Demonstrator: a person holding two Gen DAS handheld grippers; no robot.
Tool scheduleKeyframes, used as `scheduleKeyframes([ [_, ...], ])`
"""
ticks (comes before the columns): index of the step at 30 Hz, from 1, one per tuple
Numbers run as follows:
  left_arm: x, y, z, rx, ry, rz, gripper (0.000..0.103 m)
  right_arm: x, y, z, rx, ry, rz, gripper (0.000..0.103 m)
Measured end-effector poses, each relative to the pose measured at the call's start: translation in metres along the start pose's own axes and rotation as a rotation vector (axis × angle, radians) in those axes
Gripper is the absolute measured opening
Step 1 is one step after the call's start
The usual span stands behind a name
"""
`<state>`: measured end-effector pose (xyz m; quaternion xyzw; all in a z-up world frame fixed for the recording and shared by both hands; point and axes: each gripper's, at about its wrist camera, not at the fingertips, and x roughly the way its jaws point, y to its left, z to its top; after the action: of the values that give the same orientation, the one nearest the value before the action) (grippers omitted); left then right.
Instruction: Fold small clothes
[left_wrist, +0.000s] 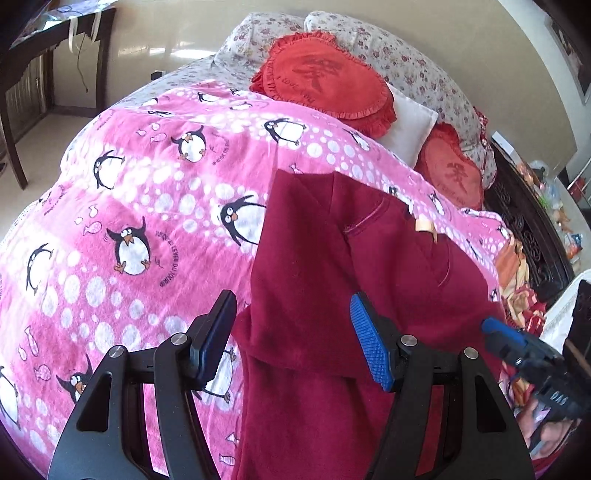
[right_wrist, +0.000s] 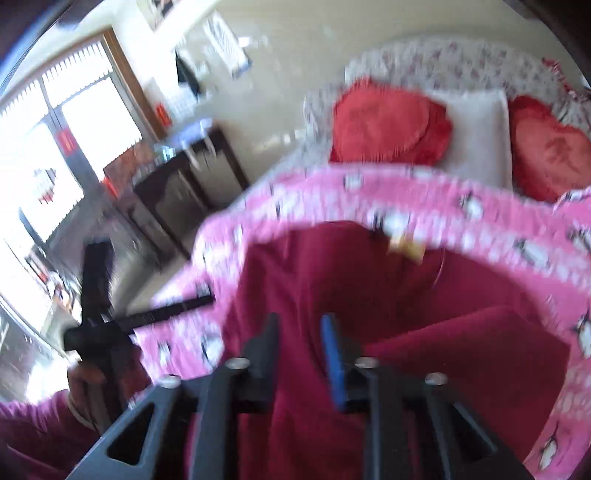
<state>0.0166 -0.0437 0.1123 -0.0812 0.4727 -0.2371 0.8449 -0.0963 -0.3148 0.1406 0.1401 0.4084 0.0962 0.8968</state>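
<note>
A dark red garment lies on the pink penguin blanket on the bed, partly folded, with a tan label near its collar. My left gripper is open above the garment's near left edge, with nothing between its fingers. My right gripper is open over the same garment and holds nothing; that view is blurred by motion. The right gripper also shows at the right edge of the left wrist view. The left gripper shows at the left of the right wrist view.
Two red heart cushions and a white pillow lie at the head of the bed. A dark wooden table stands left of the bed. A carved dark headboard and clutter are at the right.
</note>
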Motion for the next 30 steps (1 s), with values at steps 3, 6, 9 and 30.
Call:
scheduleKeyframes([
  [3, 0.009, -0.007, -0.002, 0.031, 0.020, -0.001, 0.064, -0.007, -0.013, -0.018, 0.056, 0.008, -0.022, 0.039],
  [6, 0.022, -0.016, 0.001, 0.030, 0.029, -0.012, 0.064, -0.037, -0.032, -0.028, 0.126, -0.042, -0.034, 0.044],
  [9, 0.037, -0.029, 0.005, 0.027, 0.040, -0.046, 0.064, -0.057, -0.051, -0.036, 0.167, -0.082, -0.062, 0.047],
  [30, 0.001, -0.061, 0.004, 0.059, -0.139, -0.081, 0.009, -0.091, -0.119, -0.077, 0.368, -0.106, -0.265, 0.048],
])
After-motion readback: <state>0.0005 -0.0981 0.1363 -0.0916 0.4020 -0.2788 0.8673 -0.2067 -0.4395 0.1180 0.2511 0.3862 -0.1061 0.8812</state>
